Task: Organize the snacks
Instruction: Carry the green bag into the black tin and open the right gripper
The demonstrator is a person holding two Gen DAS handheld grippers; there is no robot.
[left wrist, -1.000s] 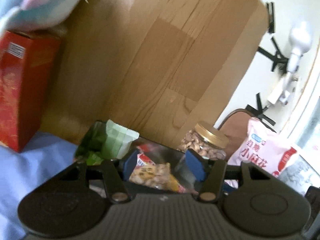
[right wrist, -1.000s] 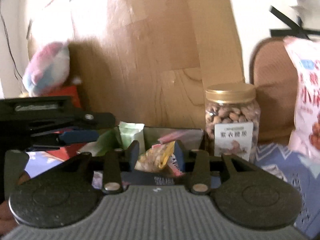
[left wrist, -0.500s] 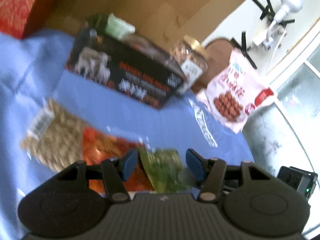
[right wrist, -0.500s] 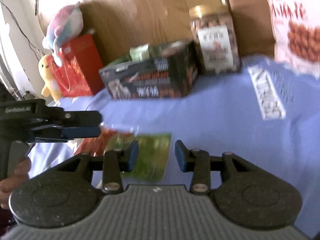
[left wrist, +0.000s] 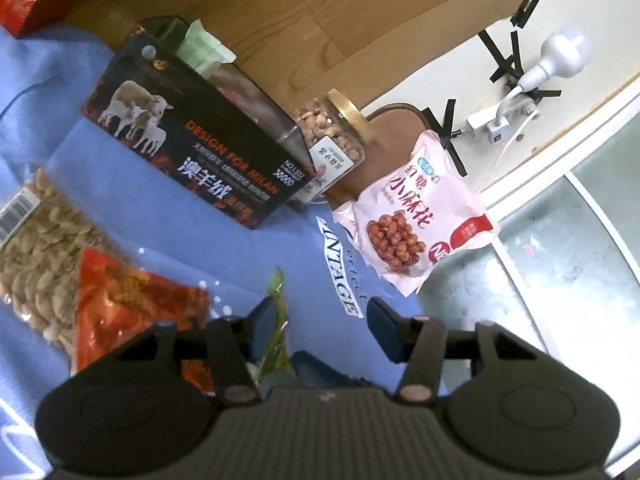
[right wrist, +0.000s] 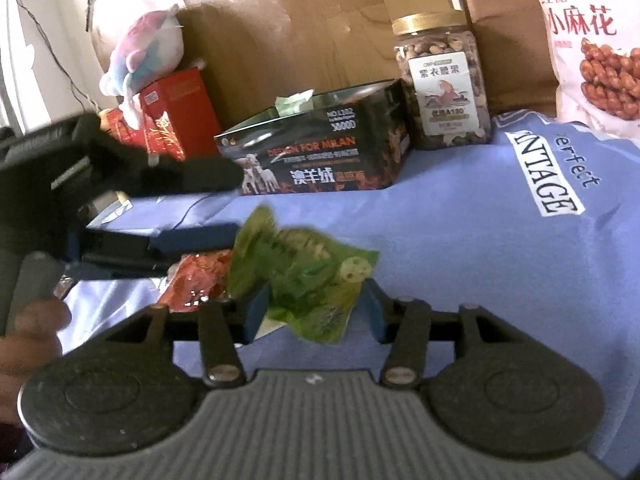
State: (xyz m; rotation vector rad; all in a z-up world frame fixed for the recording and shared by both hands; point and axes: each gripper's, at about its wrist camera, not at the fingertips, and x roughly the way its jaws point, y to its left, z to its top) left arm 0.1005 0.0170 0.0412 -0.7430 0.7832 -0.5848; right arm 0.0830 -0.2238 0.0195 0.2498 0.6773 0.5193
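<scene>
Crinkly green snack packet lies between the opening right tool pads

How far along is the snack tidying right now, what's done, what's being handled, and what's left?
Done: the black box already holds some packets, a pale green one poking out. In hand: the green snack packet sits between the right claw's opening jaws, while the left claw is closing near its edge. Left: the red packet and the bag of seeds lie loose on the blue cloth.
</scene>
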